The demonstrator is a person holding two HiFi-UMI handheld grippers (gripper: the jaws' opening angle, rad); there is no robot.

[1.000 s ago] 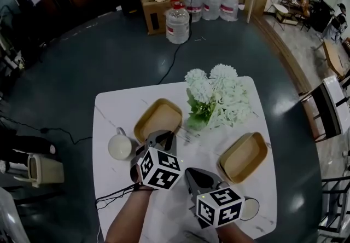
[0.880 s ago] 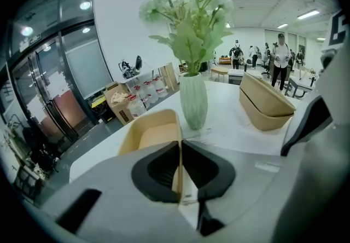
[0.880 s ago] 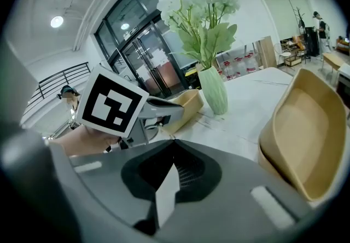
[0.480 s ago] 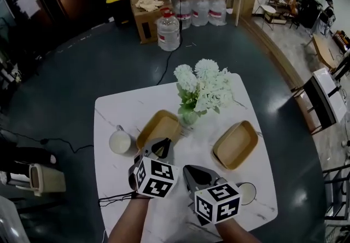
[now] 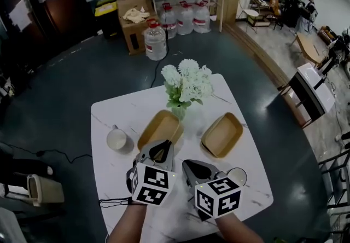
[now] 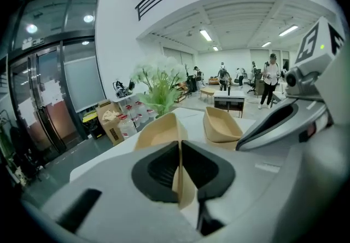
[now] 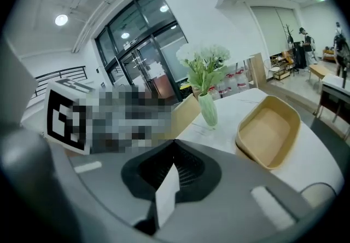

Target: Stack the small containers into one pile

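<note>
containers [image 5: 159, 128]: tan | table [image 5: 117, 113]: white, grey-veined | flowers [image 5: 185, 79]: white | mug [image 5: 116, 139]: white

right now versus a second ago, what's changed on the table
The left gripper, shut on the near rim of the left container, has lifted it and drawn it toward the person, nearer the right container. The right gripper stayed shut and empty; right container, mug and vase kept their places.
</note>
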